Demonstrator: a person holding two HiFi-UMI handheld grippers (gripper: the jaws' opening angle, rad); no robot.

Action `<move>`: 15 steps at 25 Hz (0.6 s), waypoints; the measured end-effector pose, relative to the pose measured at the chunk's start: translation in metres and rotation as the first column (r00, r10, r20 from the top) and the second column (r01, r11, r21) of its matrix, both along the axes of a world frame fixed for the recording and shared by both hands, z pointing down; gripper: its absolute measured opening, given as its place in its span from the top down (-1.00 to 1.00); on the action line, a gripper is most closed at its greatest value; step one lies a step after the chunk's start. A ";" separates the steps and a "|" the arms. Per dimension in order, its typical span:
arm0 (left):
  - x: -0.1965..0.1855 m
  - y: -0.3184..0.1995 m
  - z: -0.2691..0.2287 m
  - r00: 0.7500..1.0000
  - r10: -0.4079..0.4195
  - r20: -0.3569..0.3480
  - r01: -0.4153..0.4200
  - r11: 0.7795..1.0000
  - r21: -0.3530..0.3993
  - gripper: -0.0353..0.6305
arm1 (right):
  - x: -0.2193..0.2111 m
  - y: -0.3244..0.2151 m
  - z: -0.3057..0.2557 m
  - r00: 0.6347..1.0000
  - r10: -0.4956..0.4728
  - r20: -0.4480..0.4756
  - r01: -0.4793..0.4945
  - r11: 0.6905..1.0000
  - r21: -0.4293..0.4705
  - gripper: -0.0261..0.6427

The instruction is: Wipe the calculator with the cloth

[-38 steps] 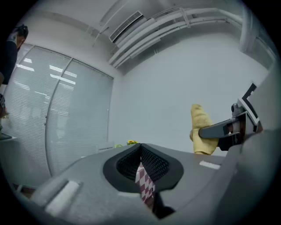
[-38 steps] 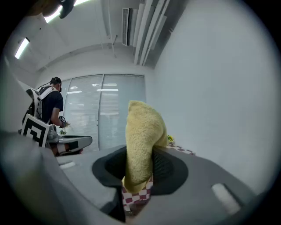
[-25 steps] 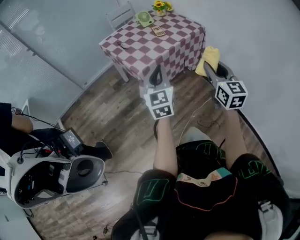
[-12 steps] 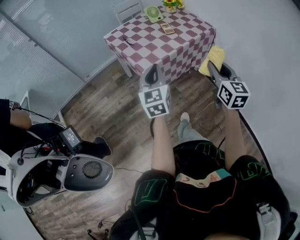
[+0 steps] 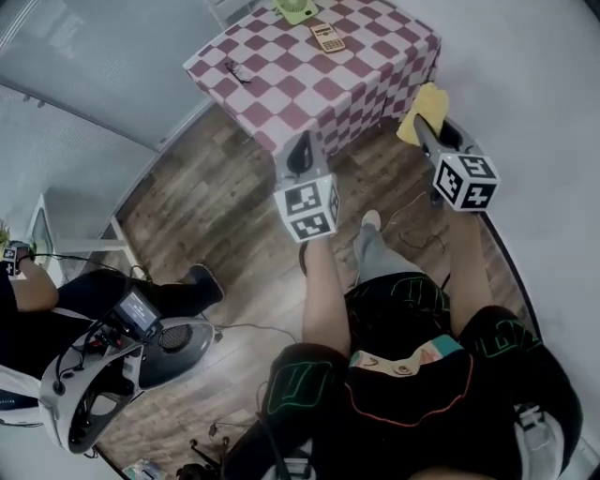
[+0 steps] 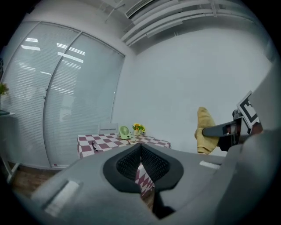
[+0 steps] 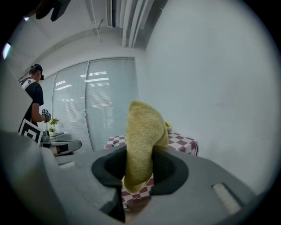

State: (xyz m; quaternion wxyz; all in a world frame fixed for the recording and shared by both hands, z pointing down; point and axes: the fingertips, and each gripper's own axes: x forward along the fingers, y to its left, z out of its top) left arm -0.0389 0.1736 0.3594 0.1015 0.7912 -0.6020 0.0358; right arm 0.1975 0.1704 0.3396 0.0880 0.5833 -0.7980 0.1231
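- The right gripper (image 7: pixel 139 171) has its two dark jaws clamped on a fluffy yellow cloth (image 7: pixel 142 136), which stands up out of them and folds over at its top.
- In the head view the right gripper (image 5: pixel 424 131) sits at 2 o'clock of the frame. The cloth (image 5: pixel 421 103) pokes out toward 12 o'clock, near the hanging side of the tablecloth.
- The left gripper (image 6: pixel 141 151) has its jaws pressed together with nothing between them. In the head view the left gripper (image 5: pixel 298 161) is near the centre, over a brown wooden plank floor (image 5: pixel 206 206).
- A small tan rectangular calculator (image 5: pixel 327 37) lies flat on a square table with a red-and-white checked tablecloth (image 5: pixel 281 84), at 12 o'clock of both grippers and well apart from them.
- A light green desk fan (image 5: pixel 296 8) stands at 11 o'clock of the calculator, near it, by the table's far edge.
- At 8 o'clock of the frame a second person (image 5: pixel 56 300) sits beside a white rounded machine (image 5: pixel 112 394).
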 end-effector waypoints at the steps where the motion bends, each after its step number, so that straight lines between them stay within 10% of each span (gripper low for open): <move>1: 0.001 -0.011 0.006 1.000 -0.008 -0.004 0.008 1.000 -0.017 0.86 | 0.000 -0.013 0.005 1.000 -0.007 -0.001 0.007 1.000 -0.010 0.54; 15: 0.058 -0.171 0.024 0.999 0.021 0.050 -0.016 0.995 -0.101 0.86 | 0.057 -0.179 0.032 0.995 -0.014 0.100 0.018 0.999 -0.040 0.54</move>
